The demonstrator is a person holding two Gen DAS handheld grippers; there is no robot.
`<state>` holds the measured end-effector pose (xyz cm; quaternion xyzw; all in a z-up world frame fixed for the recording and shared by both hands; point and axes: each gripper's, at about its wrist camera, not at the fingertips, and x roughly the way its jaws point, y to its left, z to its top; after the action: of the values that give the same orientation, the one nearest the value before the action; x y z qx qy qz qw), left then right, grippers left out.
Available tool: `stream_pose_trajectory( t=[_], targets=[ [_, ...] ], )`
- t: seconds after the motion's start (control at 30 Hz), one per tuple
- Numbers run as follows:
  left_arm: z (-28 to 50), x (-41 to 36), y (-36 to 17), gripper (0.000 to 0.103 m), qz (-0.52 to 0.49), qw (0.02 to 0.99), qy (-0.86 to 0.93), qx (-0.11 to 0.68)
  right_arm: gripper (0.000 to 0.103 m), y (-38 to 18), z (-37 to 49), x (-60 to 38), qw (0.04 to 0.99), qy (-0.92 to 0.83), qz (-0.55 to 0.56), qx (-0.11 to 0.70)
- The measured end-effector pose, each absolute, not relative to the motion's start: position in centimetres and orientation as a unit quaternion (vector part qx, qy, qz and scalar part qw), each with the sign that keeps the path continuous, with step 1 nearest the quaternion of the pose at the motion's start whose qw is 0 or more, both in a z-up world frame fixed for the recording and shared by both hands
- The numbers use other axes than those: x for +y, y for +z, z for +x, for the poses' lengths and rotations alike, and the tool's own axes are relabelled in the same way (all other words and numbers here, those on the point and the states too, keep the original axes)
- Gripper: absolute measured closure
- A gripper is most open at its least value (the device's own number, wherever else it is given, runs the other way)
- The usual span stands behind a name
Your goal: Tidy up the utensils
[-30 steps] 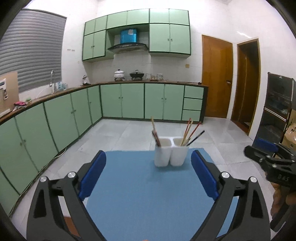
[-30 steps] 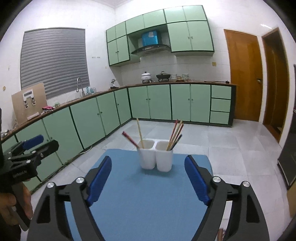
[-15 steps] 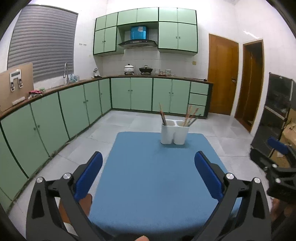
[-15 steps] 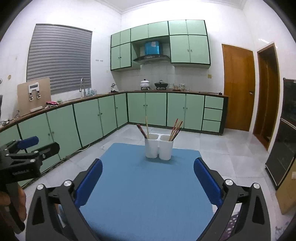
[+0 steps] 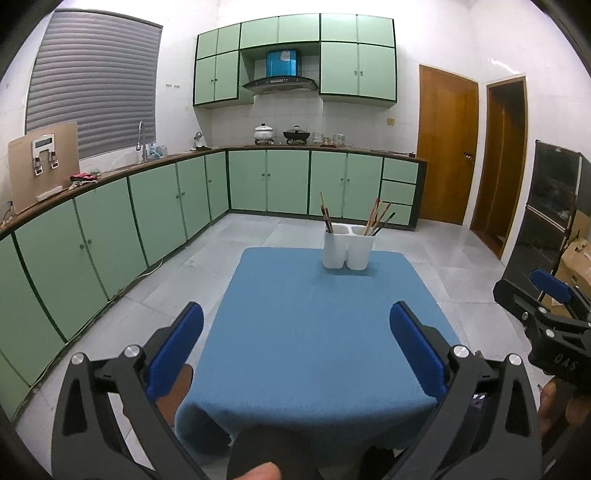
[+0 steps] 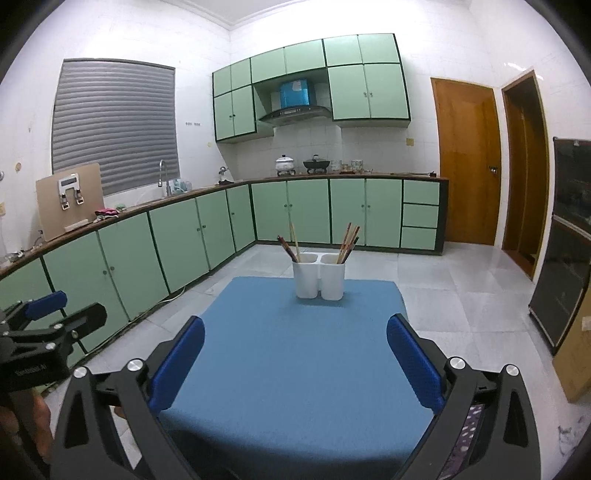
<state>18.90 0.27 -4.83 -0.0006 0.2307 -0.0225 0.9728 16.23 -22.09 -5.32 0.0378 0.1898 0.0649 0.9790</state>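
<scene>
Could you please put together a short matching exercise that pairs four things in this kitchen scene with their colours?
Things:
1. tablecloth
2. utensil holder
3. closed door
4. base cabinets

Colours:
A. white
B. light green
C. blue
D. orange-brown wood

Pairs: 1-C, 2-A, 3-D, 4-B

Bright, even light from overhead; glare washes the white walls point(image 5: 443, 33) and glints off the floor point(image 6: 480, 273). Fisheye bends the edges, corners vignette black, focus sharp.
</scene>
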Motion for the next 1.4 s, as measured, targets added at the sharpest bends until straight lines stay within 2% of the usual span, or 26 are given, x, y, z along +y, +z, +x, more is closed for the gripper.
stream_pose_trajectory(
  t=[0.77,1.4],
  targets=[
    [13.1,-0.3,-3.8,0.005,-0.013,0.976,-0.013,0.217,0.006,-4.6,11.5,-22.4,0.980,0.076,0.053,0.177],
    [11.5,0.0,-3.4,0.005,-0.025,0.979,-0.009,0.204,0.006,-3.8,8.6,-21.7,0.982,0.075,0.049,0.164]
  ],
)
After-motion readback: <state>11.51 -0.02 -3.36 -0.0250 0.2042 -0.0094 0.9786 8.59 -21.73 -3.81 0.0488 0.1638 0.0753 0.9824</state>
